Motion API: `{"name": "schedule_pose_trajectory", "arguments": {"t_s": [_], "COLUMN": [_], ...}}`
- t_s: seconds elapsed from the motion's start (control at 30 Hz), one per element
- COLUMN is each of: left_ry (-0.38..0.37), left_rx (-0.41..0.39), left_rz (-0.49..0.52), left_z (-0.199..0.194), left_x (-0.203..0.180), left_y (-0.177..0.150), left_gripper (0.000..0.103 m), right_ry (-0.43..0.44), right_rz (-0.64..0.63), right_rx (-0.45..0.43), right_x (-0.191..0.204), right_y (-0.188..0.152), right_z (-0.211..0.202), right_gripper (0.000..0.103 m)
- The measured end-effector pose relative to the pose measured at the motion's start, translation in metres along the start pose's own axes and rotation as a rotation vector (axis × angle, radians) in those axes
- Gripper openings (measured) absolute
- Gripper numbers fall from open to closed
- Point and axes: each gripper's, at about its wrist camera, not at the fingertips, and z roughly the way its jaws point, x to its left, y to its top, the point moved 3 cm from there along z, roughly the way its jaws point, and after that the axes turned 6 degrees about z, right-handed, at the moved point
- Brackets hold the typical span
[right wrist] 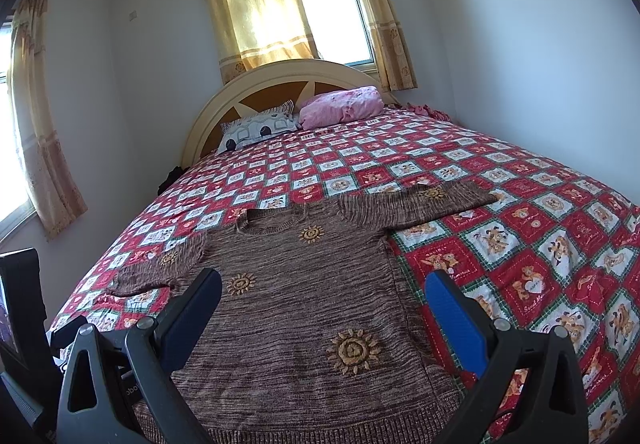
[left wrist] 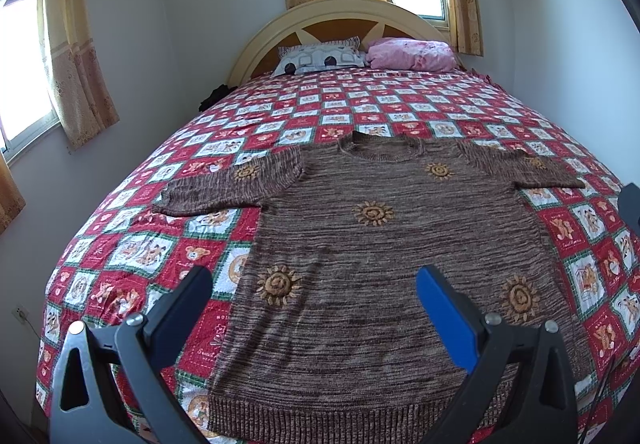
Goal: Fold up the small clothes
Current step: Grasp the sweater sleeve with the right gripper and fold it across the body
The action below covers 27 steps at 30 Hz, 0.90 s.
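A brown knit sweater (left wrist: 372,244) with orange sun motifs lies flat and face up on the bed, sleeves spread to both sides, hem nearest me. It also shows in the right wrist view (right wrist: 304,308). My left gripper (left wrist: 316,280) is open and empty, held above the sweater's lower left part. My right gripper (right wrist: 324,288) is open and empty, held above the sweater's lower right part. Neither touches the cloth.
The bed has a red, white and green patchwork quilt (left wrist: 400,100). A patterned pillow (left wrist: 320,58) and a pink pillow (left wrist: 412,52) lie at the headboard. Curtained windows are behind and to the left. A dark device (right wrist: 20,308) stands at the left edge.
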Motion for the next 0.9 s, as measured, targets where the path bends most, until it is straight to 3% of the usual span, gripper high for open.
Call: {"name": "schedule_pose_trajectory", "arguments": {"t_s": [0.2, 0.37, 0.5, 0.67, 0.9], "left_ry": [-0.086, -0.096, -0.074, -0.081, 0.012], "left_rx": [0.054, 0.095, 0.100, 0.084, 0.060], "left_rz": [0.013, 0.017, 0.018, 0.013, 0.001], "left_z": [0.030, 0.063, 0.092, 0.125, 0.184], "left_x": [-0.009, -0.009, -0.002, 0.000, 0.008], "left_y": [-0.011, -0.005, 0.024, 0.067, 0.100], "left_gripper": [0.103, 0.103, 0.103, 0.103, 0.103], "right_ry": [0.002, 0.072, -0.004, -0.142, -0.227], "right_rz": [0.067, 0.175, 0.235, 0.183, 0.310], "right_rx": [-0.053, 0.080, 0.122, 0.138, 0.167], "right_x": [-0.023, -0.053, -0.093, -0.142, -0.227], "right_y": [0.001, 0.008, 0.039, 0.095, 0.138], "right_z": [0.010, 0.045, 0.078, 0.130, 0.210], "right_gripper": [0.102, 0.102, 0.102, 0.102, 0.101]}}
